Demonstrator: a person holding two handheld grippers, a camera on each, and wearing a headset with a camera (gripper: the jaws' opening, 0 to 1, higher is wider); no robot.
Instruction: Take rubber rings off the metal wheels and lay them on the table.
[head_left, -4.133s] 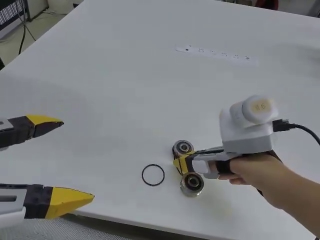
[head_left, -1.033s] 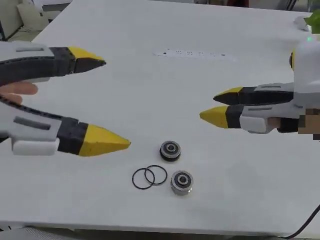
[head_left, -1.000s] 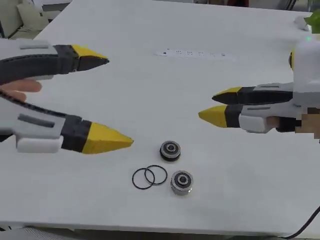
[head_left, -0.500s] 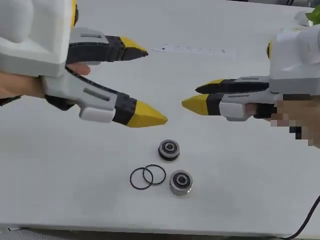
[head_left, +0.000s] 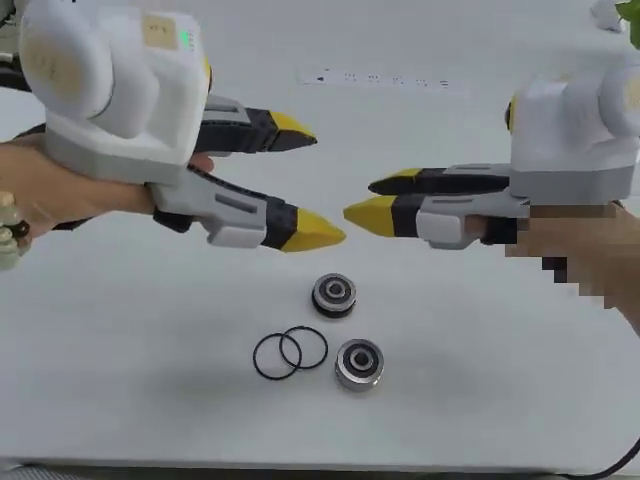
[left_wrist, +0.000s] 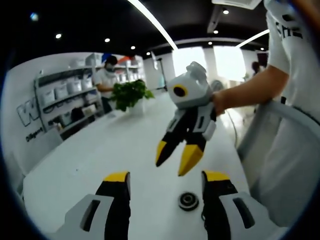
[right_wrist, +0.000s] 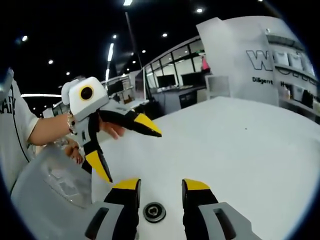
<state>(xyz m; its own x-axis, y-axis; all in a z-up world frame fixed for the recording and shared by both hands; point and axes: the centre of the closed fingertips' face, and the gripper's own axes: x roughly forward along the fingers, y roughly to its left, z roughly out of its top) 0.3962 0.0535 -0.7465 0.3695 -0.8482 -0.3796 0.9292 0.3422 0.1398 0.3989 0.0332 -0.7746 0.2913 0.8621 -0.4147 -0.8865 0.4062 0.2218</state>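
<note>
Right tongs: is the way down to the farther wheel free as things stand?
Probably yes: the right tongs hang open over the farther wheel, nothing between them; the left tongs hover close, off to one side.

metal wheels: 2 | rubber rings: 2 | grippers: 2 | table: 1

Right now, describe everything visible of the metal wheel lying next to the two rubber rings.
The metal wheel is a small round disc lying flat on the white table, near its front edge. Its outer rim looks silvery, with a dark band inside and a bright hub with a centre hole. The rubber rings lie just to its left; nothing holds it.
</note>
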